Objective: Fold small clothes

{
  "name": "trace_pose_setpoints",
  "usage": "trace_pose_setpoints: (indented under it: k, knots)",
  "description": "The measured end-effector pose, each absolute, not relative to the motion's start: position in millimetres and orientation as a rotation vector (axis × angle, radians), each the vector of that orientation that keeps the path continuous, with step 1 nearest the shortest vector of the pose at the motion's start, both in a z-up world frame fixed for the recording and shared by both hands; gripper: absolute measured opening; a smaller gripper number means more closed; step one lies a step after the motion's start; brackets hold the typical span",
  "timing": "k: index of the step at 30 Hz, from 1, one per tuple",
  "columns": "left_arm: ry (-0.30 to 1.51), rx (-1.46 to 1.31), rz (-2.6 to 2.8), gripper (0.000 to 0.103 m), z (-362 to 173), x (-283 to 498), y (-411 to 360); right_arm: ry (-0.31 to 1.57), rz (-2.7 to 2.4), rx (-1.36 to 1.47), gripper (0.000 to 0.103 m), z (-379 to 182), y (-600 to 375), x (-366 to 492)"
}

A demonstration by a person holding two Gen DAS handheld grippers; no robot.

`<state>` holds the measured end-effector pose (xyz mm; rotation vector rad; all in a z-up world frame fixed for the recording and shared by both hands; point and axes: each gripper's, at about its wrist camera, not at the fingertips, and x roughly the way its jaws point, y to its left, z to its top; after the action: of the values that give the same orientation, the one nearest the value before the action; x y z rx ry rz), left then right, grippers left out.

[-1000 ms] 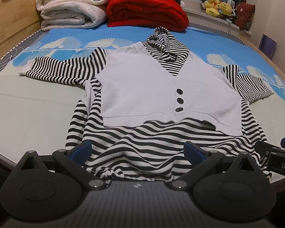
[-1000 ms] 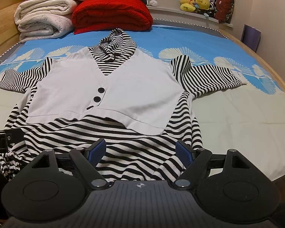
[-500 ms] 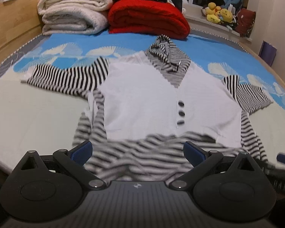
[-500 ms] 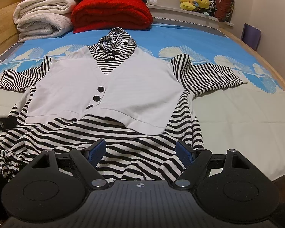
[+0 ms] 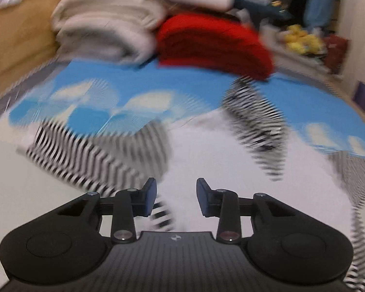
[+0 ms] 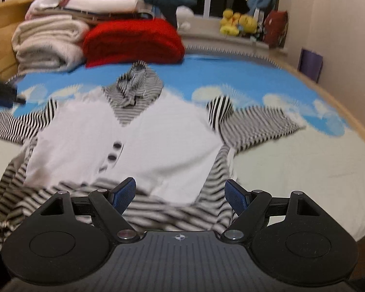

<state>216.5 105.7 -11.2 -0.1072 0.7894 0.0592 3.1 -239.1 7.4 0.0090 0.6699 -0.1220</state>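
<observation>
Bedroom scene: bed (image 6: 304, 170) with a blue-and-white cover, one small hooded top (image 6: 138, 141) spread flat on it, white vest front with striped sleeves, hood and hem, hood pointing to the far end. Counted: one garment, two sleeves out to the sides, three dark buttons as far as the blur allows, one red folded blanket (image 6: 133, 41) and one cream blanket pile (image 6: 46, 41) at the headboard, a few yellow plush toys (image 6: 238, 24) on the sill. Left gripper (image 5: 176, 197) hangs over the shoulder area by the left striped sleeve (image 5: 97, 155); its jaws have just been closing, now part-way in, and the blur leaves it unclear whether cloth is pinched. Right gripper (image 6: 181, 193) sits wide open above the striped hem, holding nothing. Step looks like the start of the first fold, sleeve inward. Next likely calls for a firm pinch on the sleeve, then carrying it across the white front.
</observation>
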Motion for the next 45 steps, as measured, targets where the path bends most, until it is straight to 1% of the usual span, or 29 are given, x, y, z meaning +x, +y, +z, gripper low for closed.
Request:
trace_pose_setpoints:
  k: [2,3,4,5,6,7,10,14,16,17,19,20,21,26,28,29,30,31,32,33,34,36,39,41,43,45]
  knots:
    - [0.876,-0.219,0.129,0.036,-26,237,137,0.661,-0.106,0.031,0.073,17,-246,18]
    - [0.876,-0.265,0.137,0.036,-28,243,150,0.657,-0.091,0.043,0.066,23,-249,30]
    - [0.862,-0.285,0.155,0.036,-29,252,164,0.657,-0.078,0.052,0.055,26,-252,41]
    - [0.843,-0.275,0.192,0.036,-30,260,177,0.661,-0.060,0.059,0.049,30,-252,57]
    - [0.833,-0.270,0.223,0.036,-31,266,187,0.667,-0.042,0.063,0.038,35,-252,77]
    - [0.830,-0.286,0.260,0.036,-35,274,203,0.669,-0.026,0.060,0.033,38,-250,98]
    - [0.834,-0.404,0.363,0.036,-51,286,255,0.631,0.010,0.029,0.033,45,-240,153]
    - [0.807,-0.452,0.484,0.037,-64,292,302,0.610,0.062,-0.010,0.035,32,-226,212]
    - [0.795,-0.469,0.507,0.038,-69,293,321,0.621,0.087,0.000,0.044,11,-223,229]
    - [0.787,-0.479,0.517,0.038,-71,295,330,0.651,0.086,0.002,0.044,-1,-222,236]
    - [0.767,-0.494,0.533,0.045,-75,297,341,0.748,0.093,0.020,0.044,-17,-217,249]
    - [0.756,-0.506,0.542,0.052,-78,300,347,0.771,0.112,0.050,0.044,-20,-217,255]
    - [0.743,-0.523,0.553,0.056,-81,304,354,0.776,0.132,0.075,0.044,-21,-216,257]
    - [0.740,-0.626,0.585,0.058,-102,319,380,0.744,0.134,0.001,0.045,-28,-217,257]
    - [0.728,-0.653,0.585,0.055,-108,322,389,0.771,0.118,0.017,0.044,-37,-227,259]
    - [0.723,-0.644,0.585,0.052,-109,324,390,0.792,0.108,0.028,0.044,-43,-231,261]
    - [0.720,-0.618,0.581,0.027,-109,327,389,0.807,0.094,0.041,0.044,-46,-237,262]
    - [0.732,-0.606,0.566,0.008,-109,330,388,0.814,0.079,0.049,0.044,-48,-242,262]
    - [0.742,-0.608,0.556,0.002,-108,332,387,0.817,0.068,0.050,0.044,-51,-244,264]
    - [0.713,-0.597,0.570,0.002,-98,332,381,0.815,0.054,0.053,0.040,-52,-248,264]
    - [0.674,-0.569,0.561,0.002,-84,331,371,0.811,0.042,0.060,0.025,-52,-250,264]
    - [0.591,-0.519,0.461,0.002,-49,334,341,0.804,0.023,0.101,0.007,-50,-258,264]
    - [0.513,-0.490,0.221,0.001,0,328,269,0.793,0.003,0.153,0.007,-46,-269,265]
    - [0.501,-0.467,0.055,0.001,22,320,214,0.790,-0.004,0.166,0.007,-44,-272,265]
    - [0.517,-0.466,-0.122,0.001,37,306,150,0.789,-0.006,0.194,0.007,-43,-278,266]
    - [0.591,-0.450,-0.295,0.002,35,295,88,0.781,-0.009,0.233,0.008,-41,-285,266]
